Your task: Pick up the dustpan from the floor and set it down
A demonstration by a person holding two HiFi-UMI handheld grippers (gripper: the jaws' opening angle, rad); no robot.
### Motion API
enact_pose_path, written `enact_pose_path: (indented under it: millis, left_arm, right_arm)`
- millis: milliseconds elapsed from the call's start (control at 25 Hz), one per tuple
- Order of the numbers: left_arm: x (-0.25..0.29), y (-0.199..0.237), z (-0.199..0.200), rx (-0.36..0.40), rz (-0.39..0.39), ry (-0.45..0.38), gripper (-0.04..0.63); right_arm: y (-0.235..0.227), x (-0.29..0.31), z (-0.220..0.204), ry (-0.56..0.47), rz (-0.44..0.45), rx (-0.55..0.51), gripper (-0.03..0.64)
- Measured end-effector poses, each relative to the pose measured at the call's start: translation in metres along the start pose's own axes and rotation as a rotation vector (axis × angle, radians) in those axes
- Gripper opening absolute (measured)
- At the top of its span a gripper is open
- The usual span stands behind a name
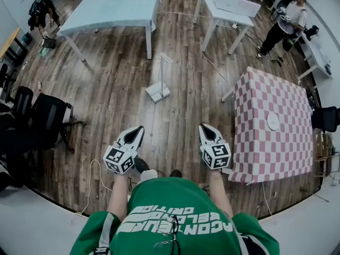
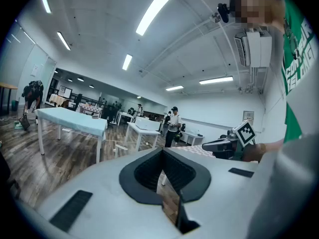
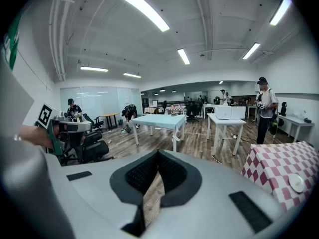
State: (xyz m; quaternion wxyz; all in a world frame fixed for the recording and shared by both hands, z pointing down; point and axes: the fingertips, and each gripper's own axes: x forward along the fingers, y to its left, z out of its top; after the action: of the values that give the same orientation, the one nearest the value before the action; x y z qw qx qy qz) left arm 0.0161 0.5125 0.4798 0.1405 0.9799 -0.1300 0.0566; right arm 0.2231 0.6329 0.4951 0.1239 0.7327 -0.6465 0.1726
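The white dustpan (image 1: 158,91) stands on the wooden floor with its long handle upright, out ahead of both grippers and a little left of centre. My left gripper (image 1: 140,127) and right gripper (image 1: 203,125) hover side by side in front of my chest, well short of the dustpan and pointing toward it. Each has its jaws closed tip to tip with nothing between them. In the left gripper view the closed tips (image 2: 162,150) point across the room, and the right gripper (image 2: 225,144) shows at the right. The right gripper view shows its own tips (image 3: 158,152) closed on nothing.
A light blue table (image 1: 114,9) and a white table (image 1: 227,8) stand beyond the dustpan. A table with a red-checked cloth (image 1: 265,153) and a white disc (image 1: 273,121) is at my right. Black office chairs (image 1: 45,118) are at left. A cable (image 1: 95,170) lies on the floor. People stand at the back.
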Motion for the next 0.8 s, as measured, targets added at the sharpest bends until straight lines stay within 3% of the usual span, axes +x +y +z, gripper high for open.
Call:
enact_pose_path:
  millis: [440,800]
  left_arm:
    - [-0.014,0.058,0.011,-0.005,-0.005,-0.011,-0.006]
    - [-0.044,0.144,0.017,-0.024,0.003,-0.005,-0.008]
  right_arm:
    - [0.032,0.046,0.015,0.019,-0.005,-0.001,0.009]
    - [0.072,0.111,0.039,0.017,-0.050,0.004,0.009]
